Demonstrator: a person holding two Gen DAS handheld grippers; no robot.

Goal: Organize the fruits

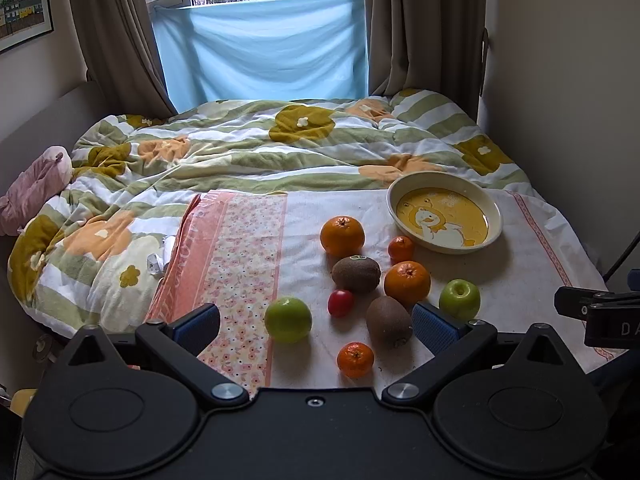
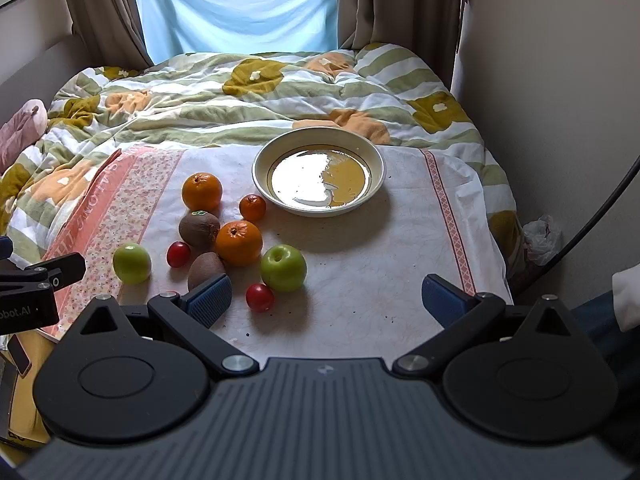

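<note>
- the left gripper [image 1: 316, 322] hangs above the near edge of the towel [image 1: 352, 208], jaws spread wide with nothing clamped; a green apple [image 1: 288, 319], a kiwi [image 1: 389, 321] and a small mandarin [image 1: 355, 359] lie on the cloth between its blue pads [image 1: 198, 326].
- the right gripper [image 2: 327, 300] is likewise released and empty, over bare towel near a cherry tomato [image 2: 259, 297].
- the fruits sit in a loose cluster on the towel, left of the bowl: two oranges [image 2: 202, 191], two kiwis, two green apples, two tomatoes, small mandarins.
- the cream bowl [image 2: 376, 160] with a yellow duck picture is empty; one mandarin [image 2: 253, 207] lies just beside its rim.
- the towel lies on a flowered duvet [image 1: 240, 152].
</note>
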